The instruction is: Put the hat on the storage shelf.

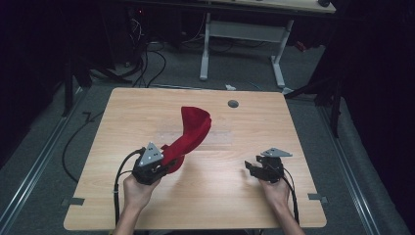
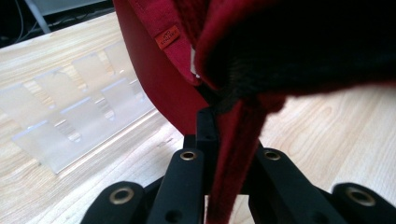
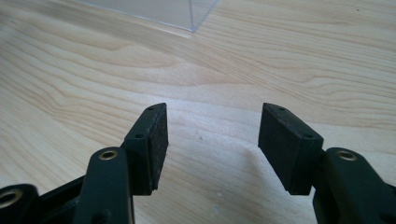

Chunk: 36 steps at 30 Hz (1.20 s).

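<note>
Black jaws of the left gripper (image 2: 219, 140) were pressed together on a fold of the red cloth (image 2: 159, 88), pinching its edge while the rest rose in a curled sheet. From above, that red cloth (image 1: 193, 131) stood lifted off the wooden table (image 1: 147, 205), arching up and away from the left gripper (image 1: 164, 164) toward the middle of the table. A small orange label (image 2: 168, 37) showed on the fabric. The right gripper (image 3: 212, 144) had its jaws spread with nothing between them, low over bare wood; it sat well apart from the cloth (image 1: 252, 169).

The step in hand looked like lifting the cloth by one edge. The next move likely called for the free gripper to reach across and take a second edge. A clear plastic organiser (image 2: 70, 121) lay flat on the table just beneath the cloth and could snag the hanging fabric. A grey cable grommet (image 1: 233, 104) sat farther back, out of the way.
</note>
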Motion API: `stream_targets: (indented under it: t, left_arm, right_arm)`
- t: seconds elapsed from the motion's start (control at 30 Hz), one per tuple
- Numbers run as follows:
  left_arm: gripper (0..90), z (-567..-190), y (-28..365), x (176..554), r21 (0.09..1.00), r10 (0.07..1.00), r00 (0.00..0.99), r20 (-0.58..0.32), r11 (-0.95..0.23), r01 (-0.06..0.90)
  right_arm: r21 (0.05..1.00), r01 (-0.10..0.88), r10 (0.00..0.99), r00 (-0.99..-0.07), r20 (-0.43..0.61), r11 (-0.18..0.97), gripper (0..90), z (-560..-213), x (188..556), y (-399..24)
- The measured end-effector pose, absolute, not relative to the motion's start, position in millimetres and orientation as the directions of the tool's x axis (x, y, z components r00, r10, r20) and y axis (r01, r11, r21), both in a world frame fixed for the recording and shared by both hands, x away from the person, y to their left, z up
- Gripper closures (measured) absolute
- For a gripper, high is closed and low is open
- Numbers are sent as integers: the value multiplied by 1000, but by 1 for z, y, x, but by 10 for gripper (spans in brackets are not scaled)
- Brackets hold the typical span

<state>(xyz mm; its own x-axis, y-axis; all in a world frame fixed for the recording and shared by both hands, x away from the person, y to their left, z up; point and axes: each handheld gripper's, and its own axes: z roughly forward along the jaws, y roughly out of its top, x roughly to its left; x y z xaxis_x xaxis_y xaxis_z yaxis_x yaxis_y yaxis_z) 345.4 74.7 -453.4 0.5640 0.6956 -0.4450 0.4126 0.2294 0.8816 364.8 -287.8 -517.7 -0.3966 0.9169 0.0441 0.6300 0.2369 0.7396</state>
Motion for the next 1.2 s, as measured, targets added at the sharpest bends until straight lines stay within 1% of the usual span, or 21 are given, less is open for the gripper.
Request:
stream_targets:
  t: [0.13,0.47,0.77,0.87,1.1,1.2]
  left_arm:
    - [856,-451,78,351,874,702,543,-461,252,416]
    - [856,-448,88,358,854,696,513,-503,310,417]
    - [856,-441,91,363,837,676,503,-538,355,417]
    - [856,-437,93,362,837,674,507,-537,353,417]
    - [856,-425,99,367,825,661,498,-561,397,403]
    - [856,-419,103,370,830,668,496,-555,406,381]
  right_arm:
    - [735,630,925,-380,9,252,422,-521,365,-288]
    - [718,639,929,-369,-29,276,411,-529,366,-288]
    - [727,634,931,-363,-22,264,390,-531,365,-289]
    - [727,634,932,-363,-22,264,389,-531,365,-289]
    - [727,635,934,-357,-22,260,388,-531,365,-289]
    - [727,636,934,-356,-22,259,385,-531,365,-288]
